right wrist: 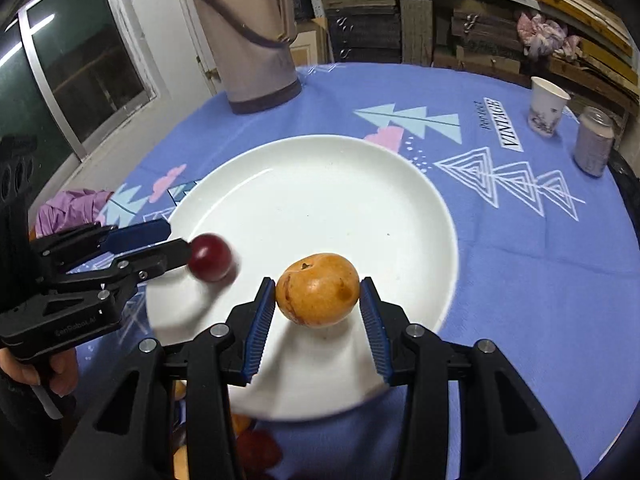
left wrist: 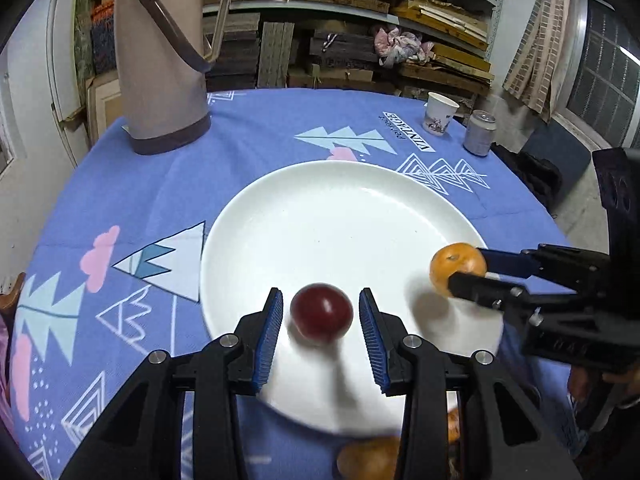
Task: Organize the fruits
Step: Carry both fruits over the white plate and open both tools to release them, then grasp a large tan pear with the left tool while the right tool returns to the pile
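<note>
Ribbed blue fingers (left wrist: 272,336) pinch round glossy red fruit (left wrist: 321,312) above smooth plate (left wrist: 340,208)

left gripper (left wrist: 320,316) angled down, jaws closed on a dark red fruit (left wrist: 321,312) | right gripper (right wrist: 318,300) angled down, jaws clamped on an orange fruit (right wrist: 318,295) | hand (right wrist: 38,372) gripped left handle

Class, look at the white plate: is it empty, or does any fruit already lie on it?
Empty. The white plate is bare; the dark red fruit and orange fruit are held above it.
</note>
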